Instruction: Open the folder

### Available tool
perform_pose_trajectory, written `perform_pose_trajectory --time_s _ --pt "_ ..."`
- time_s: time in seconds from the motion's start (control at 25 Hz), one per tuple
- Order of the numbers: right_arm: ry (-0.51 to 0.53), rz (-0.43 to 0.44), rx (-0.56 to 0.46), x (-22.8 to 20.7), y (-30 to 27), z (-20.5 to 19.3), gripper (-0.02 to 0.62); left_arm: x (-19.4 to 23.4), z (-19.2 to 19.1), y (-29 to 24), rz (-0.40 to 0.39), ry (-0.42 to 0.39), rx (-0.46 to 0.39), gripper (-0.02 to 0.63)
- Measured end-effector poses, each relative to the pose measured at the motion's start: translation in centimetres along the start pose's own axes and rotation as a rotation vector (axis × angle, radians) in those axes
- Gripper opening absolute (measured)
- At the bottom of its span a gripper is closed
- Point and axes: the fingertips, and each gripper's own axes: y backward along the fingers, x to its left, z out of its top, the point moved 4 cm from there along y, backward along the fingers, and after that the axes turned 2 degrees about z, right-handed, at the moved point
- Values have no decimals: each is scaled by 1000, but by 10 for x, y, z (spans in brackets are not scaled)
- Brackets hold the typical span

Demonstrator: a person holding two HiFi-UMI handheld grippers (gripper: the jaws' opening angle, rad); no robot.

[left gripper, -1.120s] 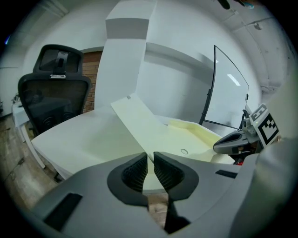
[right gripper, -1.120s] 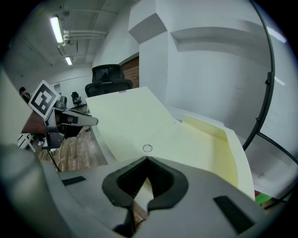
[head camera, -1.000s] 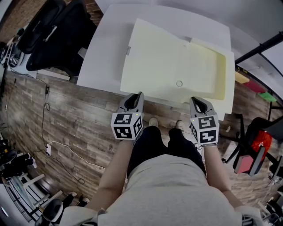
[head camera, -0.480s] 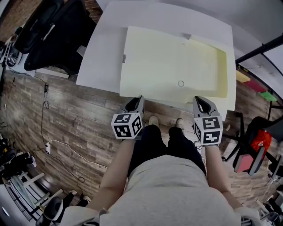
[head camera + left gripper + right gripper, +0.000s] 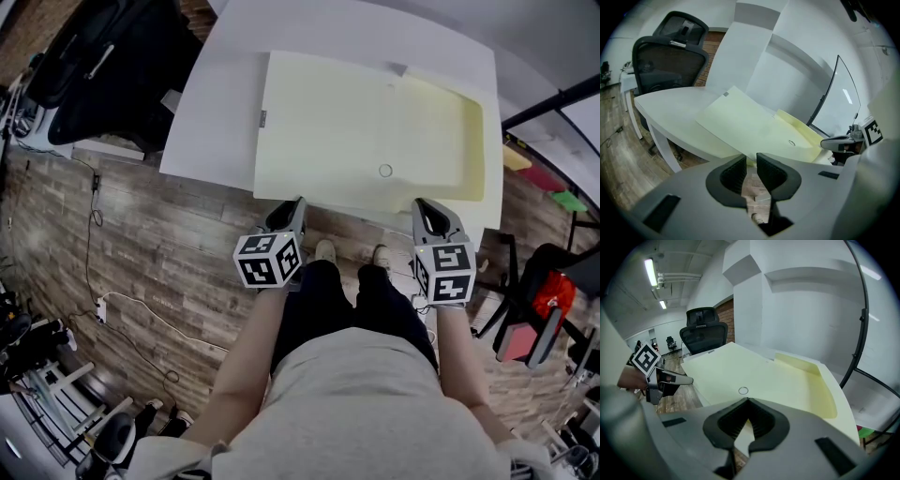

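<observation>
The pale yellow folder (image 5: 366, 131) lies spread flat on the white table (image 5: 220, 112), reaching the table's front edge. Both grippers hang just off that front edge, clear of the folder. The left gripper (image 5: 286, 211) has just been opening: its jaws stand slightly apart, nothing between them. The right gripper (image 5: 427, 208) has its tips pressed together, empty. A black chair (image 5: 103, 66) stands beside the table's left end.

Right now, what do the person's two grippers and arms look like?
The left gripper and right gripper have grey bodies, each with two black ribbed pads and a cube bearing black-and-white square markers. No cables show. The person wears a light grey shirt; the forearms are uncovered.
</observation>
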Motion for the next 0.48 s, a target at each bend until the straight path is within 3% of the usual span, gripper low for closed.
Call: perform_pose_trajectory --time_s 0.48 --pt "-7 -6 -19 1 2 -1 21 0 1 1 -1 36 -8 80"
